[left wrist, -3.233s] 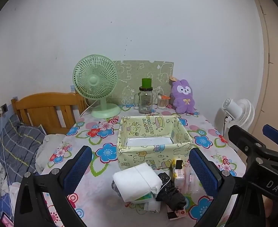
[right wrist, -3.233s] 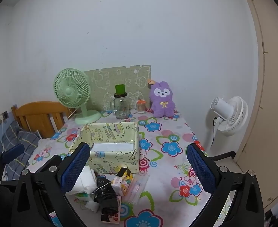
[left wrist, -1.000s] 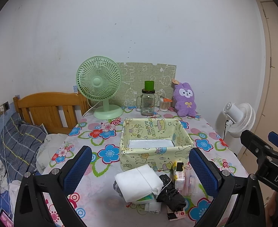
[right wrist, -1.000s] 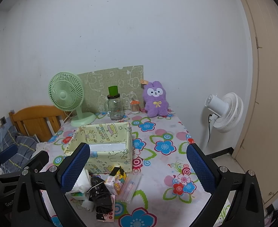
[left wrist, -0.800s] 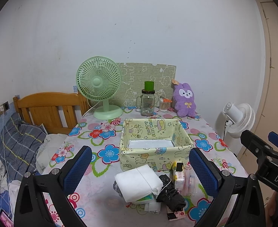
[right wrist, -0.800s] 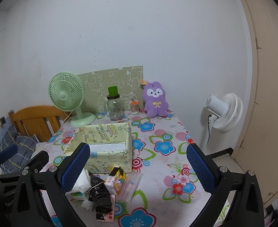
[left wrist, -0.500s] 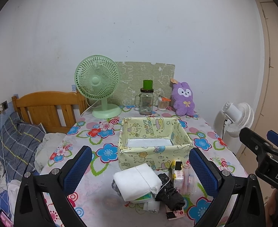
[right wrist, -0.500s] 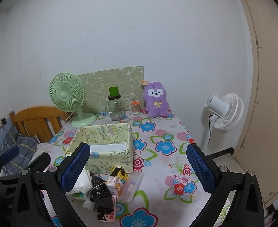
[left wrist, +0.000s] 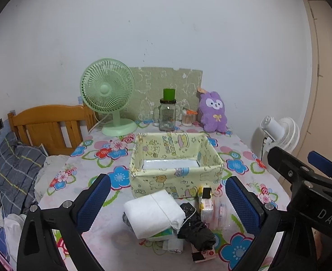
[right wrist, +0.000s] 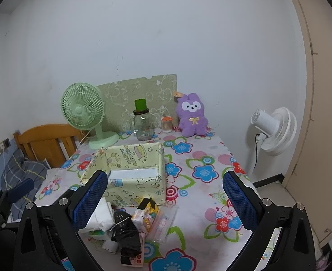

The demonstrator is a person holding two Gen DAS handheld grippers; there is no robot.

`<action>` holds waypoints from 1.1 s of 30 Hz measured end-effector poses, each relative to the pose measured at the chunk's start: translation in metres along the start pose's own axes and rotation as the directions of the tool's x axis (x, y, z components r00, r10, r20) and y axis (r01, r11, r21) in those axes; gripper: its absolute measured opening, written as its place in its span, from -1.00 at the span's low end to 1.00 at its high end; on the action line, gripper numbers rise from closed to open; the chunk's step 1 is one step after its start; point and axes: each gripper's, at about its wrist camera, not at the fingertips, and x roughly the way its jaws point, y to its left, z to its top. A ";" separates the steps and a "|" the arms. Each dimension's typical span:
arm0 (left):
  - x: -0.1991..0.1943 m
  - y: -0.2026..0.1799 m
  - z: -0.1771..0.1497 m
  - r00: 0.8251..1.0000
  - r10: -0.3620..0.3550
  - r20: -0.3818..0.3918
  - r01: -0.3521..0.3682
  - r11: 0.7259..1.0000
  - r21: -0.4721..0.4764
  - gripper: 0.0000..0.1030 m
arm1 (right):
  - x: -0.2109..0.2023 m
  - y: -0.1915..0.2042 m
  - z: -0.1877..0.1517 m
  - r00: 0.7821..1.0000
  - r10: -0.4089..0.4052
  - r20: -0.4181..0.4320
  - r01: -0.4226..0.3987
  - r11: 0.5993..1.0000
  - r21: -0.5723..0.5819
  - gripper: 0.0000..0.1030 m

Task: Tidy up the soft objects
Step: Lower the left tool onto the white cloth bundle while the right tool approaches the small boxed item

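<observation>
Soft objects: pile sits at table's near edge, touching the yellow fabric bin (left wrist: 176,158) at its 6 o'clock side. White folded pack (left wrist: 153,212) tops it, black bundle (left wrist: 196,225) at its 3 o'clock. Left gripper (left wrist: 166,201) and right gripper (right wrist: 164,199) gape wide, empty. Take the pack first; pinch its middle.

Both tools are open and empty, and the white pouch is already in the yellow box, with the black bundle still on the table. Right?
Not quite. The white pouch is not in the yellow box; it lies on the table in front of it, beside the black bundle, as the left wrist view shows. The rest holds: left tool and right tool are open and empty.
</observation>
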 end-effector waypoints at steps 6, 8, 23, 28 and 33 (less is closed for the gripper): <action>0.017 -0.001 -0.012 0.999 -0.027 -0.041 0.027 1.000 0.001 0.99 | 0.014 0.007 -0.011 1.000 0.020 -0.023 -0.020 1.000 -0.017 1.00; 0.022 0.000 -0.015 0.998 -0.028 -0.054 0.028 1.000 -0.003 0.99 | 0.019 0.008 -0.015 0.999 0.022 -0.033 -0.023 1.000 -0.020 1.00; 0.054 0.009 -0.042 0.990 -0.008 -0.139 0.007 1.000 -0.010 0.99 | 0.058 0.016 -0.046 0.990 0.053 -0.129 -0.056 0.998 -0.018 1.00; 0.067 0.013 -0.048 0.986 0.007 -0.168 -0.009 1.000 -0.012 0.98 | 0.073 0.019 -0.055 0.985 0.048 -0.168 -0.053 0.998 -0.023 1.00; 0.080 0.019 -0.053 0.978 0.026 -0.207 -0.030 0.999 -0.016 0.91 | 0.087 0.020 -0.061 0.979 0.045 -0.198 -0.050 0.999 -0.021 1.00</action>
